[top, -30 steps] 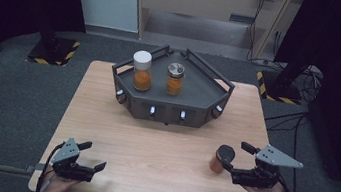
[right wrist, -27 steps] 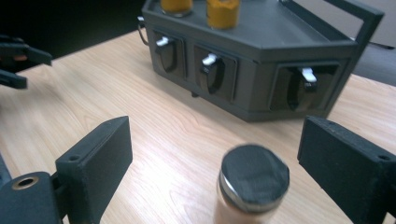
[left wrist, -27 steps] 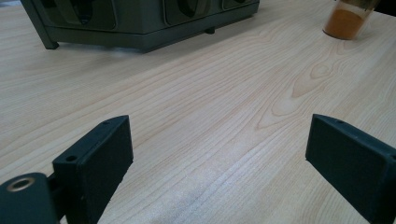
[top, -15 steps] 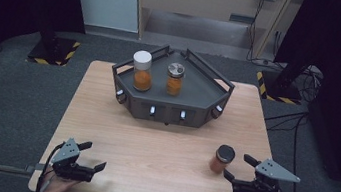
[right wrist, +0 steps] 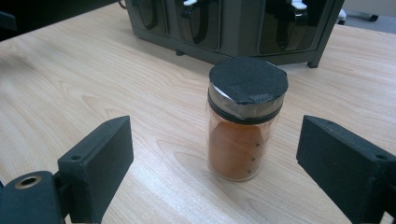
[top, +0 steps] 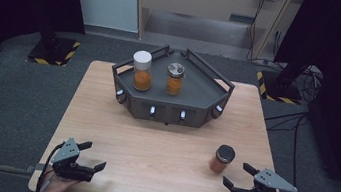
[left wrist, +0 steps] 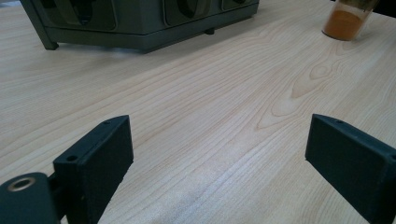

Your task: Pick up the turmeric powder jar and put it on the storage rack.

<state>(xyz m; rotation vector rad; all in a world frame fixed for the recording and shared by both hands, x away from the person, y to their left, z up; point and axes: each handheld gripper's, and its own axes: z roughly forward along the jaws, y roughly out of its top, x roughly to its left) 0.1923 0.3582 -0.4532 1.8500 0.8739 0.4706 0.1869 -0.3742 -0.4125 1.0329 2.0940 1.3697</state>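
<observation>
Jar (top: pixel 222 159) of orange powder with black lid, upright on the table (top: pixel 151 144), just ahead of the right gripper (top: pixel 238 179), jaws spread apart, left gripper (top: pixel 93 156) likewise agape, well apart.

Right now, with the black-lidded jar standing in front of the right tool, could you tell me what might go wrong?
The right tool is open with the black-lidded spice jar upright just beyond its jaws; a stray nudge could tip the tall, narrow jar. The jar stands near the wooden table's right front corner, so a push might slide it toward the edge.
</observation>
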